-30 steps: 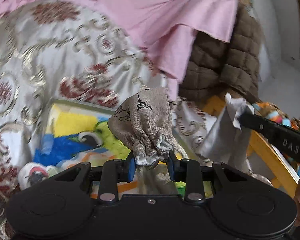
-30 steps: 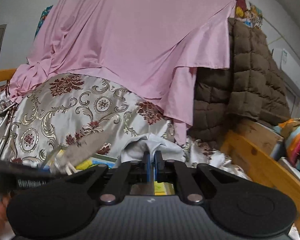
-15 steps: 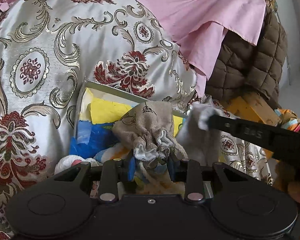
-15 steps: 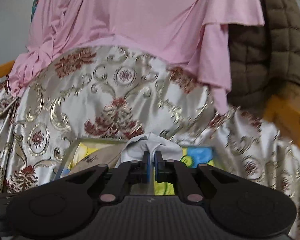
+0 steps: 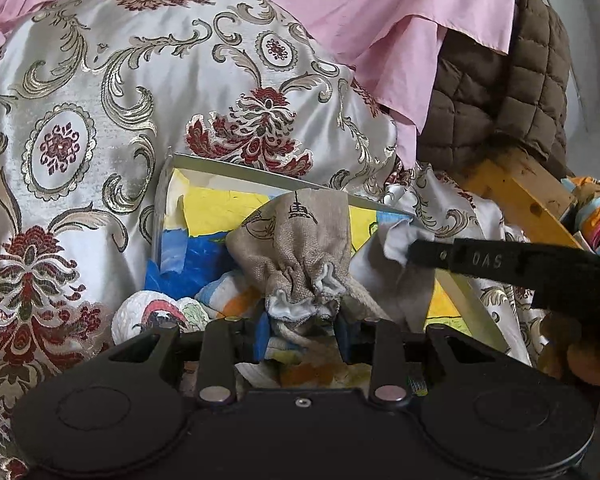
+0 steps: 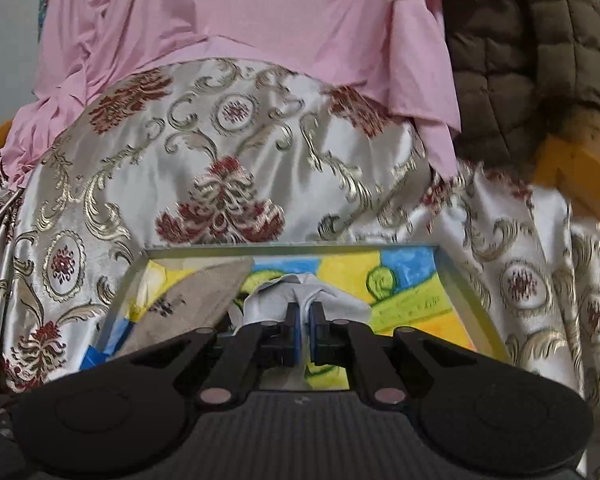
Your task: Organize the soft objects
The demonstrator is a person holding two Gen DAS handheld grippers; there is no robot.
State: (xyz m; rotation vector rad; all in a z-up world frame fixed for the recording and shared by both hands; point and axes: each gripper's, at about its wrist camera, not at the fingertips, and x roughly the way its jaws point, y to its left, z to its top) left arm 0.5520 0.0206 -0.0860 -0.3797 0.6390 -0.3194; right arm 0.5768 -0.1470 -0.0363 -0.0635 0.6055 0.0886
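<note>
Left wrist view first: the left hand-held gripper (image 5: 302, 338) had its blue pads set moderately apart around the gathered neck of a burlap drawstring pouch (image 5: 294, 248), and contact looked light, so whether it truly gripped I could not tell. The pouch sat over the shallow box (image 5: 260, 178) with the bright painted lining, above a white printed soft item (image 5: 148, 314) already lying in the near corner. Off to the side, the right hand-held gripper (image 5: 410, 250) reached in with a pale grey cloth (image 5: 396, 276) pinched at its tip, hanging just beside the pouch. By my read the sorting was midway: some pieces were in, these two were hovering and not yet released.

Right wrist view: the right hand-held gripper (image 6: 305, 330) was nearly closed, narrow, clamped on the bunched grey cloth (image 6: 300, 300). The pouch (image 6: 192, 312) lay slanted across the box's left side. The box rim (image 6: 292, 249) ran straight across ahead, with open yellow and blue floor toward the right half, so there looked to be room to drop the cloth there. The satin brocade bedspread (image 6: 228, 152) rose steeply behind the far rim, the pink sheet (image 6: 260, 16) draped above, a brown quilted jacket (image 6: 532, 60) to the right
</note>
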